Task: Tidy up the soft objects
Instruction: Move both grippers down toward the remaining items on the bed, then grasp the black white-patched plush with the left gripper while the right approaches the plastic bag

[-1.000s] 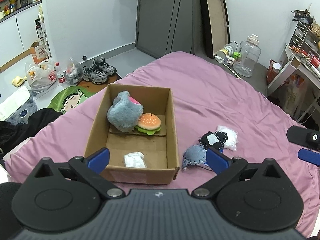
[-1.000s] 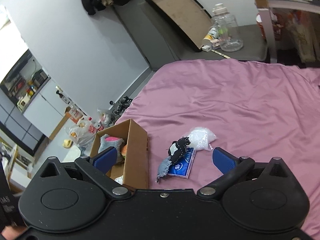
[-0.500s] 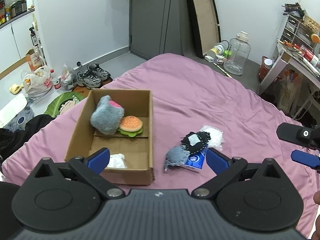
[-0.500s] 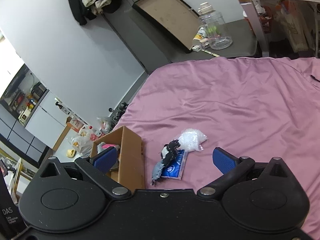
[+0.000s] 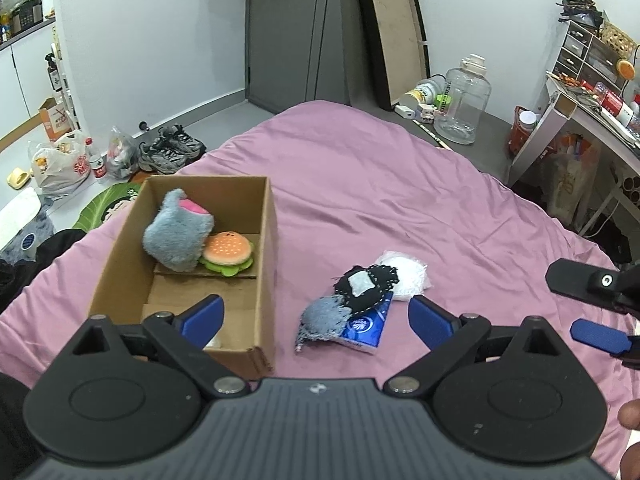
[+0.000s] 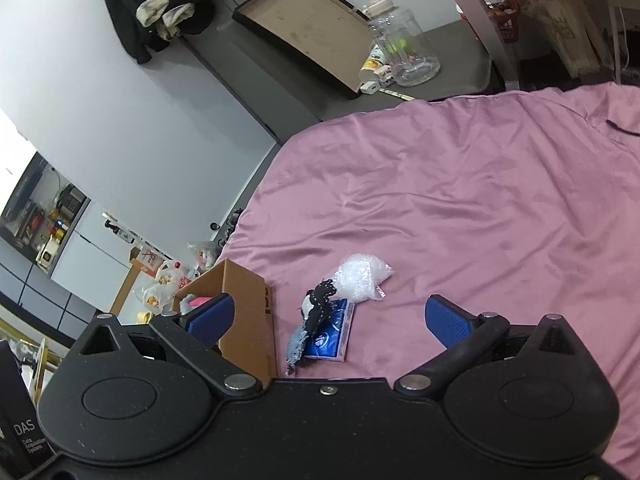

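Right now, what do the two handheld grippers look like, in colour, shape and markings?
Both look alike. The left gripper has a matte black body with a ribbed grey centre plate, two round black discs, silver pivot bolts and angled black linkage arms ending in blue textured pads. The right gripper matches it, with blue pads. A black part at its left edge reads "DAS". No cables or sleeves show.

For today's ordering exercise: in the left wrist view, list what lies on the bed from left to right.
Cardboard box → grey fabric scrap → blue tissue pack → white bag.
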`<state>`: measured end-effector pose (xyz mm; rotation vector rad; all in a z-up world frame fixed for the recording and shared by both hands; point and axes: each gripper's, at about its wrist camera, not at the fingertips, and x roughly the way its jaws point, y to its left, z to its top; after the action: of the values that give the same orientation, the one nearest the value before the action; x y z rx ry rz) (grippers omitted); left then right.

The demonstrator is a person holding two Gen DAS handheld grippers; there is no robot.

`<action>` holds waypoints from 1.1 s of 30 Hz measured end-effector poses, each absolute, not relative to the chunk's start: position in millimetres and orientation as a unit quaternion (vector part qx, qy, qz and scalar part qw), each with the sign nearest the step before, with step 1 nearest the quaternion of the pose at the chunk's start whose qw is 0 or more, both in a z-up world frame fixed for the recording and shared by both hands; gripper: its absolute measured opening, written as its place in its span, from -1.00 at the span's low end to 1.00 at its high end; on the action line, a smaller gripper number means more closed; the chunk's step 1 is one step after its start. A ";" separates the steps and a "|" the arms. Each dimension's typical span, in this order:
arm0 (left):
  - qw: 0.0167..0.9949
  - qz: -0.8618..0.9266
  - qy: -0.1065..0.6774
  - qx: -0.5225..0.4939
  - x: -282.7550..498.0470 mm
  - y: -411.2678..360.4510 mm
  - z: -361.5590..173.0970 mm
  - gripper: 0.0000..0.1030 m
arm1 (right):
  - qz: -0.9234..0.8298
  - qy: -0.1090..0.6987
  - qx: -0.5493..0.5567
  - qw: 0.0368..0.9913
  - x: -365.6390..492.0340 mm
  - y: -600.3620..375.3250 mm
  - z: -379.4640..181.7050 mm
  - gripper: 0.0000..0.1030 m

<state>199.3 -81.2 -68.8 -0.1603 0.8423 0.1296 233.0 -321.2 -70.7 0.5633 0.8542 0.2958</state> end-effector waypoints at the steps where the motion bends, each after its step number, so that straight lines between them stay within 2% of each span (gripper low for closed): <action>1: 0.908 0.062 0.407 -0.080 201.1 -82.0 -70.2 0.89 | 0.138 0.409 0.271 0.860 234.6 -322.5 -73.3 0.98; 6: 0.905 0.051 0.413 -0.088 213.0 -88.0 -80.8 0.68 | 0.129 0.421 0.293 0.849 244.8 -328.9 -86.7 0.83; 12: 0.900 0.043 0.423 -0.094 229.3 -93.2 -93.9 0.48 | 0.128 0.429 0.309 0.839 255.8 -332.1 -95.8 0.76; 18: 0.893 0.037 0.436 -0.106 247.4 -100.8 -108.8 0.44 | 0.125 0.445 0.323 0.826 274.2 -335.0 -108.7 0.65; 31: 0.877 0.040 0.468 -0.100 284.5 -112.1 -148.8 0.43 | 0.122 0.475 0.338 0.803 313.3 -327.8 -139.7 0.58; 33: 0.876 0.042 0.471 -0.097 290.5 -112.9 -154.4 0.37 | 0.119 0.482 0.336 0.800 319.6 -325.3 -145.2 0.58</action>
<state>290.5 -112.9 -154.4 -0.2034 0.9838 0.0873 319.6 -325.3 -145.2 0.7205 1.0333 0.2557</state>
